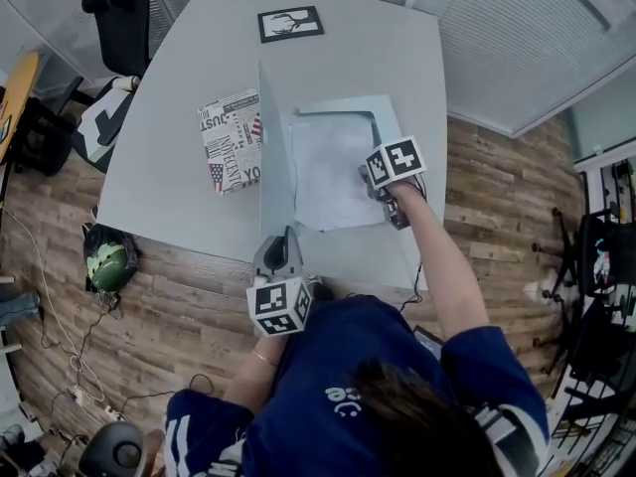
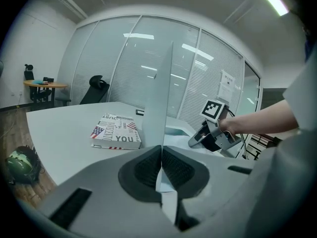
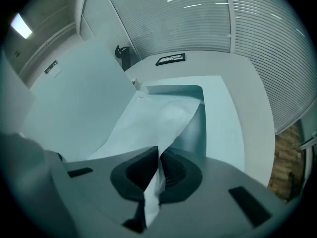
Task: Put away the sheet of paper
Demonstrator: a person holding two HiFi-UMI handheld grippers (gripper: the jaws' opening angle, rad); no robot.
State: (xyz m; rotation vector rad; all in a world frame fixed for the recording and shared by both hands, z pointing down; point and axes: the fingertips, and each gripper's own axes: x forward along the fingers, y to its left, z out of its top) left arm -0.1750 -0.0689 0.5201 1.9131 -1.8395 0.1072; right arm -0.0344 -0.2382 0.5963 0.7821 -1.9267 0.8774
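White sheet [image 1: 328, 172] of paper is pinched at its near edge by the clenched right tongs [image 1: 368, 176]. Ahead of those tongs the rest of the sheet is spread over the inner face of an open pale blue folder [image 1: 348, 256], which is laid on the grey counter [image 1: 199, 48]. The left tongs [image 1: 283, 237] are clenched on the near edge of the folder's cover [image 1: 275, 157]. The cover is held upright, on edge, just left of the sheet, and rises between the two tongs. Beyond the left tongs and to their left, a book [image 1: 231, 139] printed with words and flags is laid flat on the counter, close to the raised cover. Well beyond both tongs, a black frame [image 1: 290, 24] is laid near the counter's far edge.
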